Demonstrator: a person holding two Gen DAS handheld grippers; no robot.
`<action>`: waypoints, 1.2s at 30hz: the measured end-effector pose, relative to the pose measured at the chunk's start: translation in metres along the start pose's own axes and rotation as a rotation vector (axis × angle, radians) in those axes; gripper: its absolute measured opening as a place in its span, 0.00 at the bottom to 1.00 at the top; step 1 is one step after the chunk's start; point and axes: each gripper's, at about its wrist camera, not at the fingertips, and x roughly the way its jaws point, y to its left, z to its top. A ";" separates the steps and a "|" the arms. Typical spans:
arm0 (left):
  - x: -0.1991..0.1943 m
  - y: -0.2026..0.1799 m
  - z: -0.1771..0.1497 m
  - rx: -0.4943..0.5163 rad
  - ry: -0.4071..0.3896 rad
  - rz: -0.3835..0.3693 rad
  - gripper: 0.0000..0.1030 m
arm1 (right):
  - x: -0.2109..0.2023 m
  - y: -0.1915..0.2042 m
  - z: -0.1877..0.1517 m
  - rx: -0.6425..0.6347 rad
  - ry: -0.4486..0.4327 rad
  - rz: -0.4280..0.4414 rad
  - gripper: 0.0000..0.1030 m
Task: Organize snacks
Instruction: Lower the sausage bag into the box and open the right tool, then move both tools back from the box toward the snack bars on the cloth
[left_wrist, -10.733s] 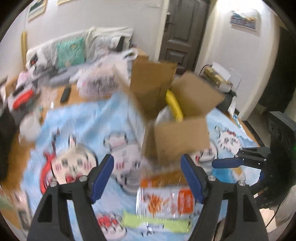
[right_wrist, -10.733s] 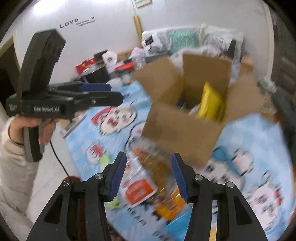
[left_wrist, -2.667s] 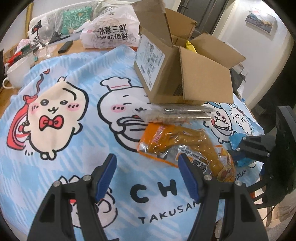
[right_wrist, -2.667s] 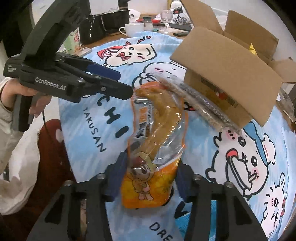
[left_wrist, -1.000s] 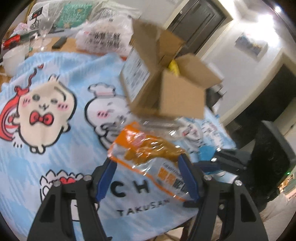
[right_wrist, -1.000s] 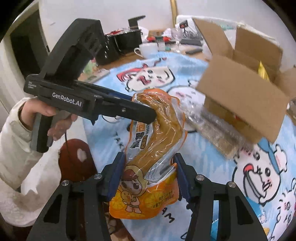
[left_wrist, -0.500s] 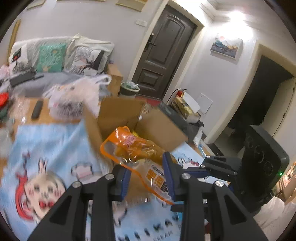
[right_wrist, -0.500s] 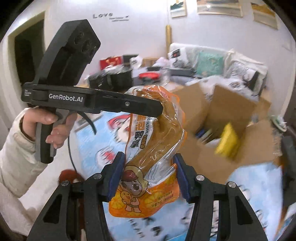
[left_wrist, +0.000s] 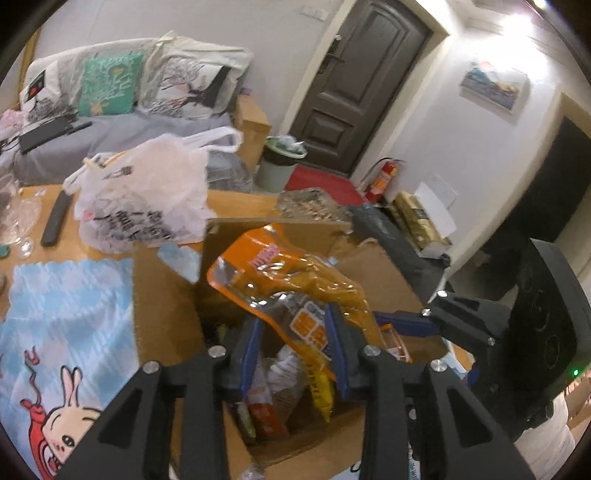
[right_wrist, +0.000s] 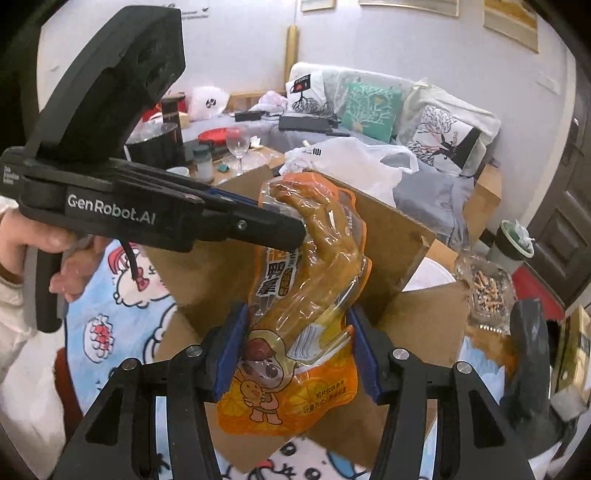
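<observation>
An orange snack bag (left_wrist: 295, 284) with a clear window hangs in the air over the open cardboard box (left_wrist: 166, 314). My left gripper (left_wrist: 293, 347) grips one end of it; its jaws are opening a little, with the bag still between the pads. In the right wrist view the left gripper (right_wrist: 295, 230) pinches the top of the snack bag (right_wrist: 314, 280). My right gripper (right_wrist: 295, 354) is shut on the lower printed end, a pad on each side. Several snack packets lie inside the box, and a flap of the box (right_wrist: 391, 236) stands up behind the bag.
The box stands on a blue cartoon cloth (left_wrist: 66, 314) on a wooden table. Behind it lie a white plastic bag (left_wrist: 140, 192), a black remote (left_wrist: 55, 221) and a wine glass (right_wrist: 236, 144). A clear packet (right_wrist: 487, 291) lies right of the box. A hand (right_wrist: 37, 240) holds the left gripper.
Both grippers have lifted the orange bag off the cloth and carried it up over the open box. The left jaws have narrowed around the bag.
</observation>
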 end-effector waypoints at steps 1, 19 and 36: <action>-0.002 0.000 0.000 0.000 -0.002 0.002 0.40 | 0.003 -0.001 0.001 -0.006 0.006 0.002 0.52; -0.035 -0.008 -0.009 0.081 -0.040 0.054 0.67 | 0.000 0.006 0.001 -0.009 -0.014 -0.080 0.67; -0.078 -0.034 -0.050 0.175 -0.089 0.090 0.74 | -0.043 0.041 -0.024 0.018 -0.090 0.003 0.72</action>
